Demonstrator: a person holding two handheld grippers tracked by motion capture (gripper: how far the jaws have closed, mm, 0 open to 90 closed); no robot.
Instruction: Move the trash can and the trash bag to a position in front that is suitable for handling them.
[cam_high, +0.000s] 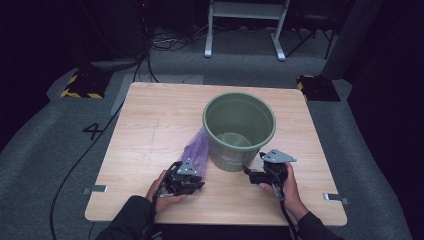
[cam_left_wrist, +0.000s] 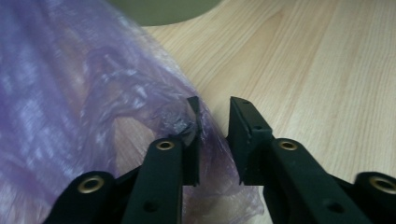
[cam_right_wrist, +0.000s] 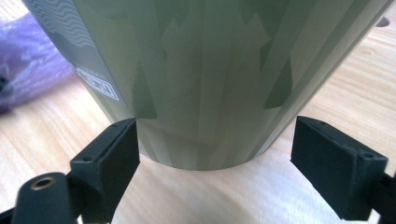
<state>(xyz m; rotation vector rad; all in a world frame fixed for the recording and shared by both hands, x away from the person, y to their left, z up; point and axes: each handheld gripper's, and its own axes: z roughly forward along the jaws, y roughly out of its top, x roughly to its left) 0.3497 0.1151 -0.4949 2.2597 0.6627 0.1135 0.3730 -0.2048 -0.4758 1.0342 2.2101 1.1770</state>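
Bag (cam_left_wrist: 70, 93) not yet in bin (cam_high: 239, 127): purple film draped over one jaw of left gripper (cam_left_wrist: 212, 119), narrowly parted, unpinched. Right gripper (cam_right_wrist: 215, 149) wide open, bin base just ahead between jaws. Lining undone.

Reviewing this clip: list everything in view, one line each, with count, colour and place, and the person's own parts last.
bucket: 1, green, upright on the table, right of centre.
bag: 1, purple see-through plastic, flat on the table, against the bucket's left side.
table: 1, light wood, centre of the high view.
frame: 1, white, on the floor behind the table.
hazard blocks: 2, black with yellow stripes, on the floor off the far corners.
left claw: 1, black, jaws slightly apart, bag's edge at one jaw.
right claw: 1, black, jaws wide either side of the bucket's base, not pressing.
hands: 2, dark sleeves, at the near edge.
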